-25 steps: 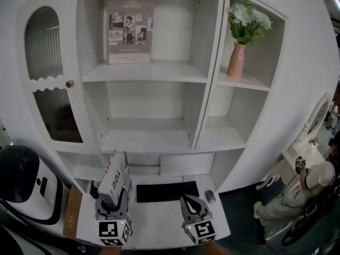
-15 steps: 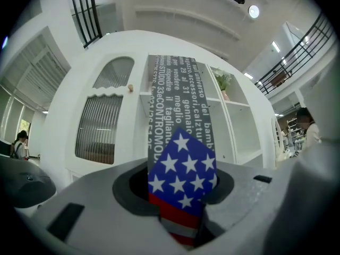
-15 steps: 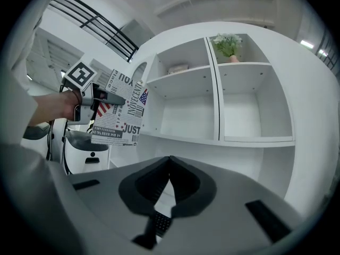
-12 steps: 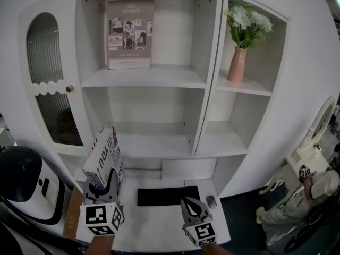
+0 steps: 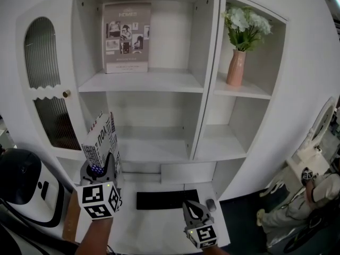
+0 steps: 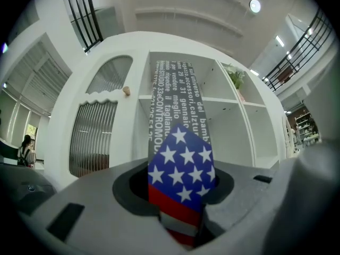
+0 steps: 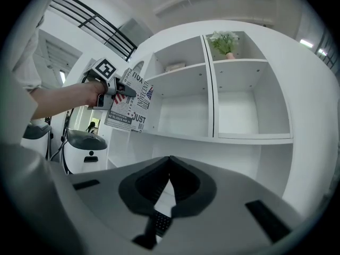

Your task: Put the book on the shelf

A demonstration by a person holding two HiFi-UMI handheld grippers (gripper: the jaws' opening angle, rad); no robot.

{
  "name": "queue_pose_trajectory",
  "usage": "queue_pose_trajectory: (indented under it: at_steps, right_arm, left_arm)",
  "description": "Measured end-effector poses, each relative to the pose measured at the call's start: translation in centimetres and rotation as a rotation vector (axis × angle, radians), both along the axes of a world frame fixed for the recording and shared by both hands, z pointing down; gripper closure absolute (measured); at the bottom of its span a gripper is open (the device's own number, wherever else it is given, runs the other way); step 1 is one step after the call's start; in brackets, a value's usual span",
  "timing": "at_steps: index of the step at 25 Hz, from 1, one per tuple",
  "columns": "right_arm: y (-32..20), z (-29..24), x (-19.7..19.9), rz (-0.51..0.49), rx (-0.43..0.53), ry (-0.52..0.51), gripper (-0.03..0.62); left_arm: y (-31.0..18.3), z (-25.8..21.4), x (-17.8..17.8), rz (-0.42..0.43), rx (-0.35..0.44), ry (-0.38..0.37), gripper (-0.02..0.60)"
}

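The book (image 5: 101, 138), printed in black-and-white type with a stars-and-stripes patch, stands upright in my left gripper (image 5: 100, 170), which is shut on its lower edge. It hangs at the left, in front of the white cabinet's lower middle shelf (image 5: 154, 149). In the left gripper view the book (image 6: 179, 142) rises from between the jaws toward the cabinet. The right gripper view shows the book (image 7: 133, 106) and my left gripper (image 7: 113, 89) at the upper left. My right gripper (image 5: 195, 210) is low over the desk, shut, with nothing in it.
A grey magazine (image 5: 126, 37) leans at the back of the upper shelf (image 5: 143, 81). A pink vase of white flowers (image 5: 236, 62) is in the right bay. A keyboard (image 5: 159, 200) and mouse (image 5: 211, 204) lie on the desk (image 5: 159, 228). A ribbed-glass door (image 5: 45, 89) is left.
My left gripper has lifted the book from desk height up in front of the lower middle shelf. The right gripper has stayed in place.
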State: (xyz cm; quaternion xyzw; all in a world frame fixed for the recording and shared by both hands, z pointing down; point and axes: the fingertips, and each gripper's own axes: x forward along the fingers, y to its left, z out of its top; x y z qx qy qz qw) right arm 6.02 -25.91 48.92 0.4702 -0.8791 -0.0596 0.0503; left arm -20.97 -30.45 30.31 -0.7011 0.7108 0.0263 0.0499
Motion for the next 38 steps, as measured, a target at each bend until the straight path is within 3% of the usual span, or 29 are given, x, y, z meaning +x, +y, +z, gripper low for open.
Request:
queue_pose_trajectory:
  at_steps: [6, 15, 38]
  right_arm:
    - [-0.7, 0.6, 1.7, 0.031, -0.013, -0.003, 0.591]
    - [-1.1, 1.0, 2.1, 0.043, -0.012, -0.004, 0.591]
    - [-2.1, 1.8, 3.9, 0.098, -0.047, 0.001, 0.591]
  left_arm:
    - [-0.5, -2.5, -0.7, 0.012, 0.033, 0.009, 0.423]
    - [-4.6, -1.5, -1.5, 0.001, -0.002, 0.032, 0.423]
    - [-9.9, -1.3, -2.7, -0.008, 0.043, 0.003, 0.422]
